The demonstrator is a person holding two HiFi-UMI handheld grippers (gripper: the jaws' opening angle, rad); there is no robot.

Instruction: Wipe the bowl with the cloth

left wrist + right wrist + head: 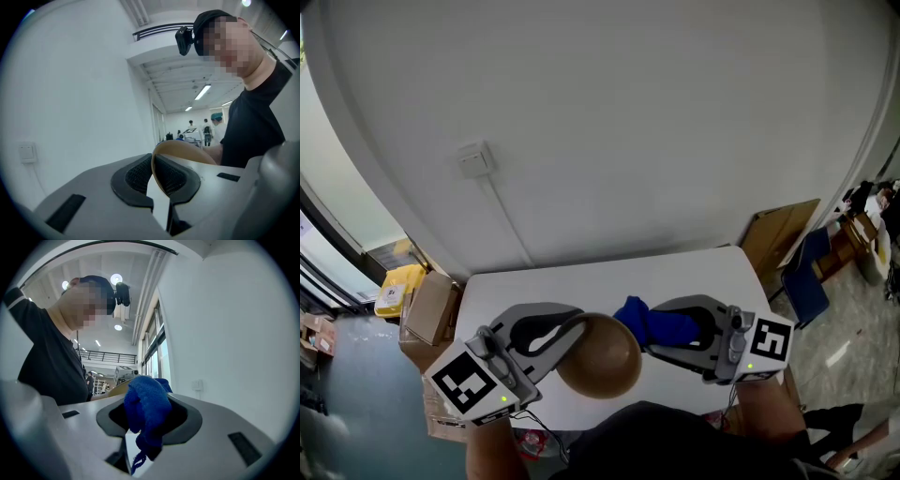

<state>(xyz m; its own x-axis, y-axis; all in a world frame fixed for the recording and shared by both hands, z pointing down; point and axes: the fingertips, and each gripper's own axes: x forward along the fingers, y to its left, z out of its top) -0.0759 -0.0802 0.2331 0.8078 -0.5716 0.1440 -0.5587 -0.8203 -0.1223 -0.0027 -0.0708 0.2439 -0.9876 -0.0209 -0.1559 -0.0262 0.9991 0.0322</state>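
A tan bowl (602, 357) is held in the air above the white table (609, 274), its outside turned toward the head camera. My left gripper (575, 324) is shut on its rim; in the left gripper view the thin rim of the bowl (180, 151) runs between the two black pads (136, 176). My right gripper (661, 330) is shut on a blue cloth (652, 322), whose bunched end reaches the bowl's right edge. In the right gripper view the cloth (146, 408) fills the gap between the jaws and a loose thread hangs down. The bowl (117, 387) peeks out behind the cloth.
The table stands against a white wall with a switch (475, 159) and a cable running down. Cardboard boxes (431, 309) and a yellow item (396, 288) lie on the floor at the left. A leaning board (773, 236) and a blue chair (806, 272) stand at the right.
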